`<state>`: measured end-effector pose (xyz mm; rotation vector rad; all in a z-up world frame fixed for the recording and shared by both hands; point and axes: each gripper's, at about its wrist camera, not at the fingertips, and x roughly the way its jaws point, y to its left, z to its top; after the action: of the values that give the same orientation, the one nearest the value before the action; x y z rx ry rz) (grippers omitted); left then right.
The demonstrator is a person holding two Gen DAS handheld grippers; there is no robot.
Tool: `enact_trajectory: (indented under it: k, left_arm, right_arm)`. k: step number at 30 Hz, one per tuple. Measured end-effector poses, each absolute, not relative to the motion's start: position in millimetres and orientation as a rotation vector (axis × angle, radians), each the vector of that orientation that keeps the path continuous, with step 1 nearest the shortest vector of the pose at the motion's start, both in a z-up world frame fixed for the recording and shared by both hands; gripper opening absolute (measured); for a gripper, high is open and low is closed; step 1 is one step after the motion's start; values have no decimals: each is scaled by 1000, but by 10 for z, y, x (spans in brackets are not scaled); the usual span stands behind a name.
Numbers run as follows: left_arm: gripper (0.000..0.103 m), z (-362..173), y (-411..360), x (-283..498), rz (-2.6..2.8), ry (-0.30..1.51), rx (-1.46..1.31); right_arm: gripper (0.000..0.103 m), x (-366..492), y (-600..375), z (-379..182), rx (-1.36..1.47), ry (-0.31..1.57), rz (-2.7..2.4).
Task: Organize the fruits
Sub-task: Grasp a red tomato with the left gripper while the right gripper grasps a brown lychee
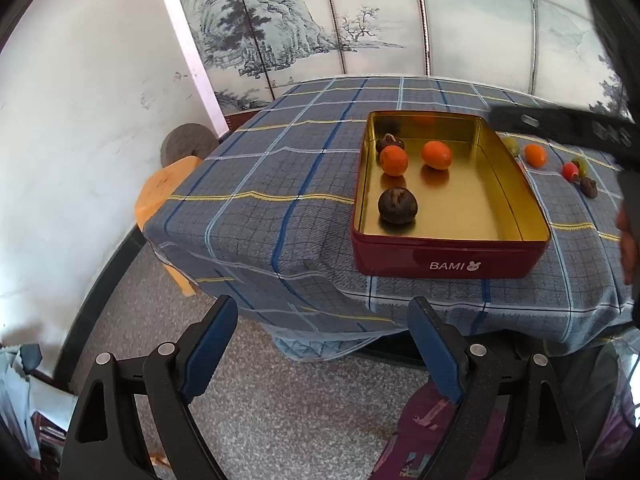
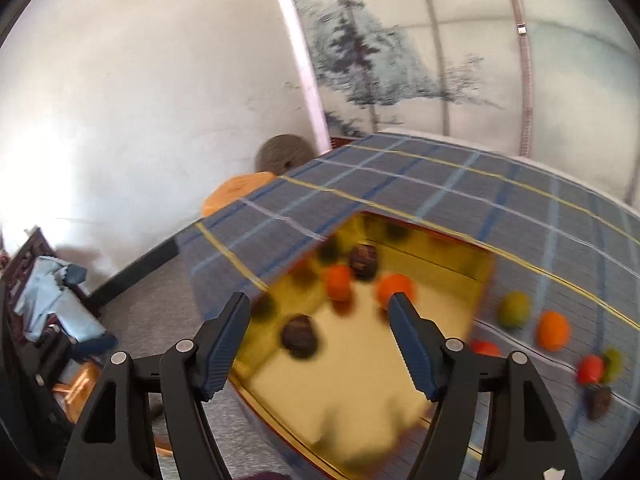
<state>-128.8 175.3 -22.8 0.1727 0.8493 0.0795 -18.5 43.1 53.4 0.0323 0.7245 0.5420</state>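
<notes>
A red tin with a gold inside (image 1: 448,254) stands on the plaid tablecloth (image 1: 280,184). In it lie two orange fruits (image 1: 437,155) and two dark brown fruits (image 1: 397,205). More fruits lie on the cloth to its right: a green one (image 1: 512,146), an orange one (image 1: 535,155), a red one (image 1: 570,171), and a dark one (image 1: 589,187). My left gripper (image 1: 322,310) is open and empty, held off the table's near edge. My right gripper (image 2: 320,304) is open and empty above the tin (image 2: 484,276); that view is blurred. Loose fruits (image 2: 554,330) lie to its right.
An orange stool (image 1: 160,196) and a grey round cushion (image 1: 186,146) stand by the white wall left of the table. A painted folding screen (image 1: 360,20) stands behind the table. Clutter sits on the floor at far left (image 2: 52,312).
</notes>
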Motion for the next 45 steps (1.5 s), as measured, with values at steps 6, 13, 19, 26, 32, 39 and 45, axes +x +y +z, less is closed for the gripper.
enact_trajectory:
  k: [6, 13, 19, 26, 32, 39, 45]
  left_arm:
    - [87, -210, 1676, -1295, 58, 857, 182]
    - [87, -154, 1484, -1272, 2, 852, 229]
    - [87, 67, 1118, -1191, -218, 831, 263]
    - [85, 348, 407, -799, -570, 796, 361]
    - [60, 320, -292, -213, -735, 829, 578]
    - [39, -122, -684, 316, -762, 968, 721]
    - [39, -456, -728, 555, -746, 1061, 806]
  right_arm:
    - [75, -357, -450, 314, 27, 739, 322]
    - [75, -426, -1620, -45, 69, 832, 13]
    - [75, -462, -2425, -310, 148, 899, -178]
    - [77, -503, -2778, -361, 243, 876, -181]
    - [78, -536, -2692, -377, 214, 861, -115]
    - [78, -604, -2701, -341, 253, 821, -66]
    - [79, -623, -2702, -320, 270, 806, -12]
